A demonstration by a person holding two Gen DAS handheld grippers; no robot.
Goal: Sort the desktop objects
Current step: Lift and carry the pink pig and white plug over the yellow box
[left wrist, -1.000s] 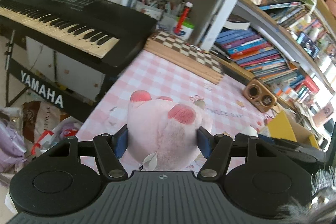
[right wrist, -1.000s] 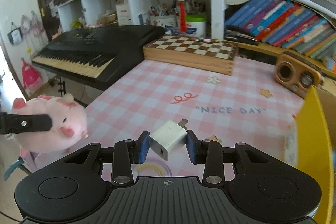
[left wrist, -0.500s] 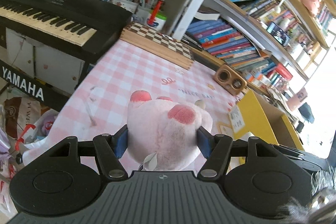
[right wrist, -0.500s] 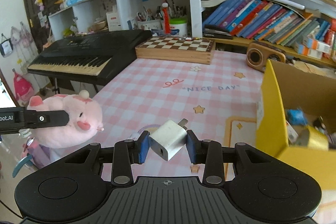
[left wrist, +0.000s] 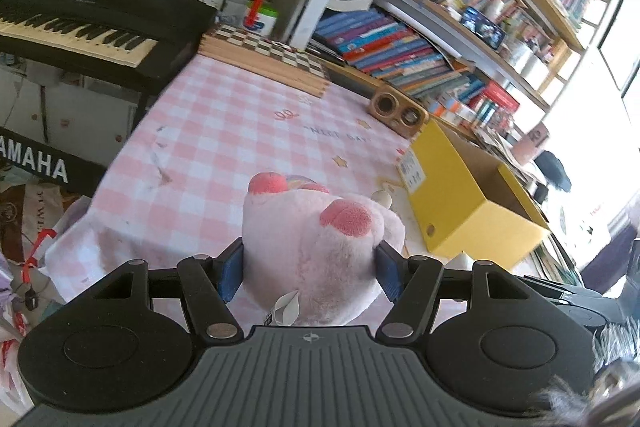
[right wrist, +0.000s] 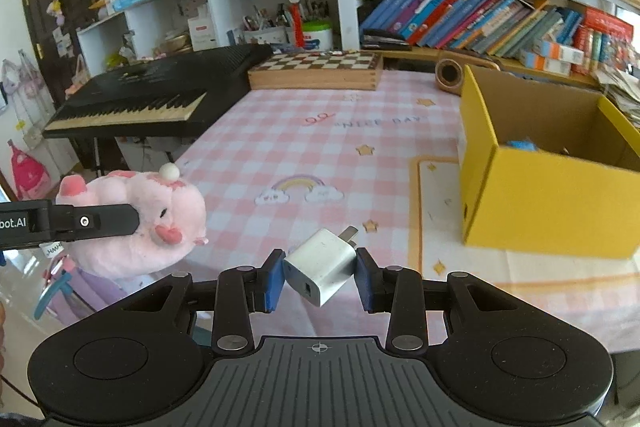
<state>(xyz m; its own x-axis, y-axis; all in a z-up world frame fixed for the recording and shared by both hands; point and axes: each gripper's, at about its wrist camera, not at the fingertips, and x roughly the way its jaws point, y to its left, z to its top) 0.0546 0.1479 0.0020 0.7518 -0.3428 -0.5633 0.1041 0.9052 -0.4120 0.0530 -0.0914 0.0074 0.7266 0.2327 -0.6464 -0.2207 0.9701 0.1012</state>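
A: What has changed over the last second?

B: Both hands have swung across toward the yellow box [right wrist: 548,187]. A second ago it was barely at the edge of either view; now it sits open on the right of the counter [right wrist: 320,155], and the keyboard [right wrist: 152,99] has slid off to the left.

A: Start on the left, then.

B: The left tool [left wrist: 310,263] is clenched on the pink plush pig [left wrist: 312,247], pads pressed into its sides, carried over the counter's near left edge. In the right wrist view the same plush [right wrist: 140,219] hangs at the far left, well apart from the box.

A: And the middle?

B: The right tool [right wrist: 320,275] grips the white charger plug [right wrist: 322,265] cornerwise between its blue pads [right wrist: 272,279], prongs pointing up and away, above the near part of the counter.

A: The right side?

B: The box, with something blue [right wrist: 522,145] already inside.

A: How far along?

B: I'd judge it late: apart from the chessboard [right wrist: 316,71] and the wooden speaker [left wrist: 398,111] at the back, the pink cloth looks bare. What remains is getting these two into the box.
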